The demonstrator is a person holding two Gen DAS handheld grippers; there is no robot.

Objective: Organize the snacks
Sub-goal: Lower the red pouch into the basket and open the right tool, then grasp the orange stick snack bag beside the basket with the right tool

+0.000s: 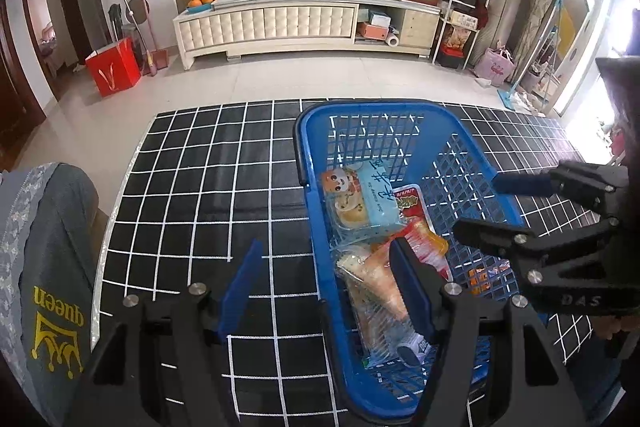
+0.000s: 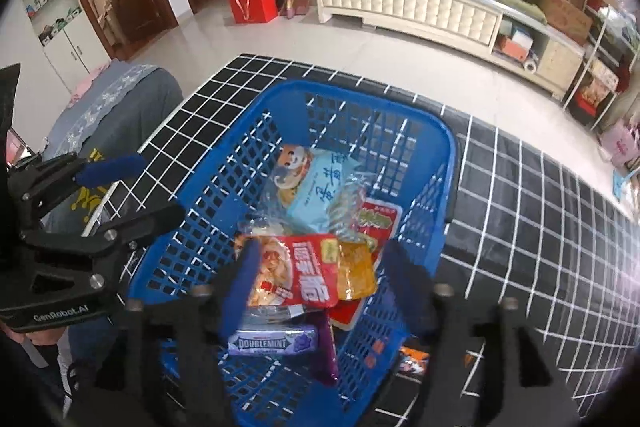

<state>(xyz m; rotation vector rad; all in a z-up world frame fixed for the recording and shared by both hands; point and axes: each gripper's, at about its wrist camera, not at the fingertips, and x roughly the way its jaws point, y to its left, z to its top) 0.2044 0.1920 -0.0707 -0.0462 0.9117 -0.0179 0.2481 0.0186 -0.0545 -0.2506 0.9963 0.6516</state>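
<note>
snacks sit piled in the blue basket [image 2: 448, 163], which stands on the black grid-lined mat [image 2: 540, 227]. at the far end of the heap lies a pale blue packet with a cartoon face [image 2: 316, 183], and beside it a red pouch with a green label [image 2: 378, 219]. nearer in, a red noodle packet [image 2: 296, 271] lies across an orange-yellow packet [image 2: 356, 271], and closest to the camera a doublemint gum pack [image 2: 272, 343] rests flat on a purple wrapper [image 2: 330, 359].

the right gripper [image 2: 320, 287] hangs over the near end of the basket, jaws spread wide and nothing clamped; the red noodle packet and the gum lie below, in the gap between its blue-padded fingers [image 2: 240, 287], apart from the pads as far as can be told. a little orange-and-dark wrapper [image 2: 414, 363] shows just outside the basket's right wall, on the mat.

from the other side, the left gripper [image 1: 324, 291] straddles the basket's left wall, one finger [image 1: 238, 291] outside over the mat, the other down among the snacks. its jaws stand open and grip nothing. a clear bag of pale pastries [image 1: 372, 291] lies just beside that inner finger; whether they touch cannot be told.

a grey cloth printed "queen" [image 1: 56, 307] drapes beside the mat on the left.
</note>
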